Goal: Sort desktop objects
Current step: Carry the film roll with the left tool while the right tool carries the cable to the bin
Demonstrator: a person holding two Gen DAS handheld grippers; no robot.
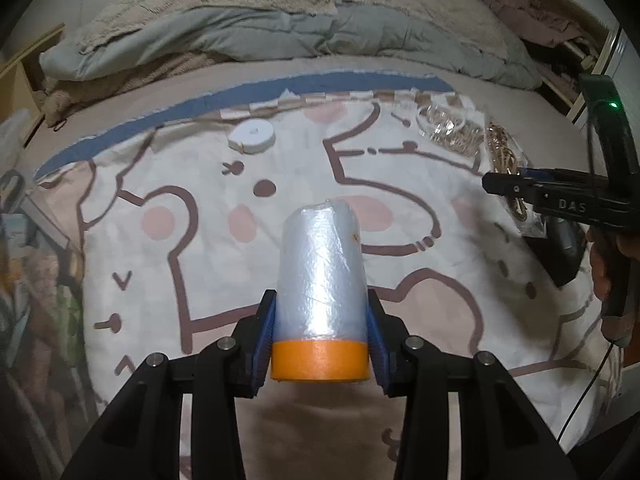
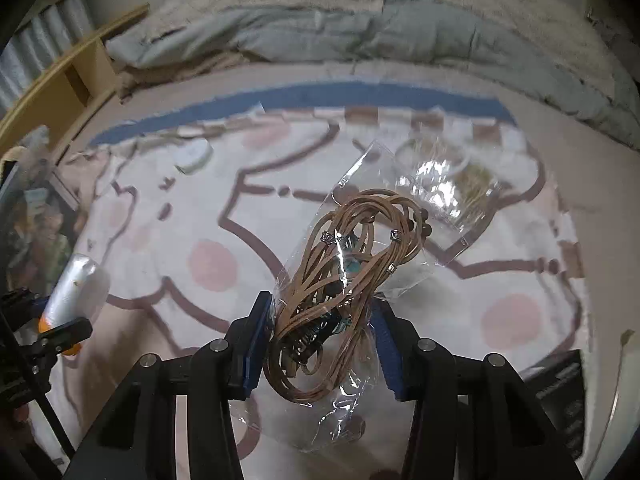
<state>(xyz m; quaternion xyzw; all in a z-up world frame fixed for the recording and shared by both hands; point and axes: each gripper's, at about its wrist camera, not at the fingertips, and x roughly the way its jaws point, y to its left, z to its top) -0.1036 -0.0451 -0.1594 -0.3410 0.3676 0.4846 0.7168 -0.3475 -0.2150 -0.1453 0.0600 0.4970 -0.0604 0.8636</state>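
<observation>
My left gripper (image 1: 320,336) is shut on a roll of clear plastic film with an orange tape band (image 1: 320,300) and holds it above the cartoon-print blanket (image 1: 160,264). The roll also shows in the right wrist view (image 2: 74,288), at the far left. My right gripper (image 2: 320,340) is shut on a clear bag of brown cord (image 2: 344,272), lifted off the blanket. In the left wrist view the right gripper (image 1: 504,184) shows at the right edge with that bag (image 1: 504,160) hanging from it.
A white round tape measure (image 1: 252,134) lies at the blanket's far left. A clear bag of small gold pieces (image 1: 448,126) lies at the far right, also in the right wrist view (image 2: 444,184). Grey bedding (image 1: 280,32) is piled behind. A dark object (image 1: 560,248) lies right.
</observation>
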